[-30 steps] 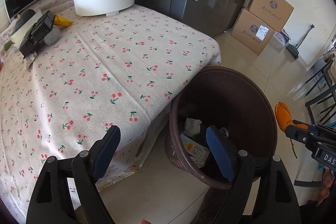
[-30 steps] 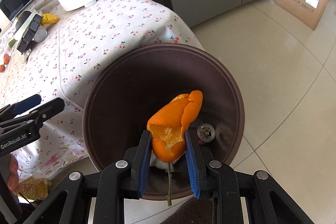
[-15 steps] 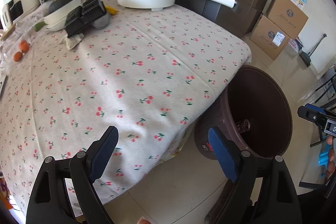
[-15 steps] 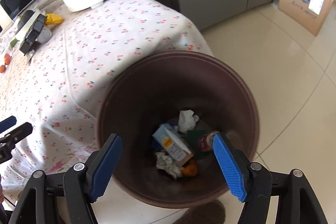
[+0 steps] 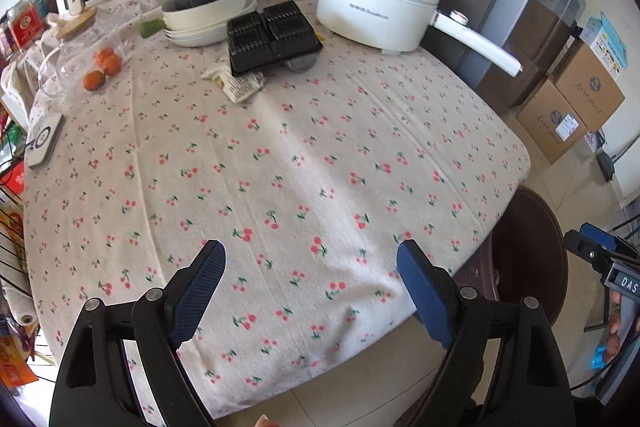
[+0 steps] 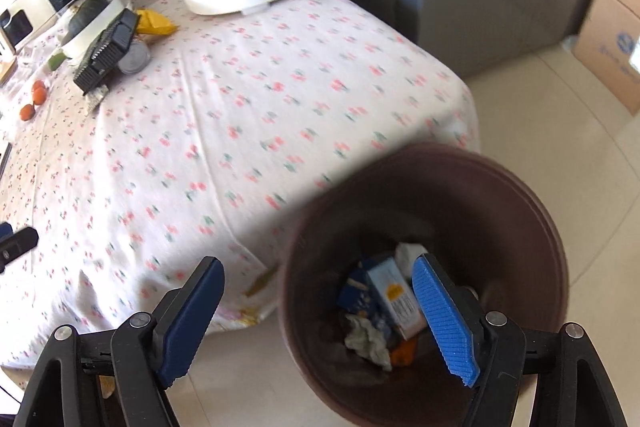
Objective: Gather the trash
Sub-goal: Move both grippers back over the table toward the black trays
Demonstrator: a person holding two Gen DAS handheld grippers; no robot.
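Both grippers are empty. The left gripper (image 5: 310,267) hangs over the desk's (image 5: 300,155) near edge, fingers wide apart. The right gripper (image 6: 318,287) is opening above the brown bin (image 6: 552,227) by the desk's corner. The next trash looks to be the crumpled wrapper (image 5: 236,83) under the black plastic tray (image 5: 272,37) near the far edge; I'd reach with the left, low and square, pinching only the wrapper.

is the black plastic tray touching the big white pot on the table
Apart. The left wrist view shows a strip of tablecloth between the black plastic tray and the white pot.
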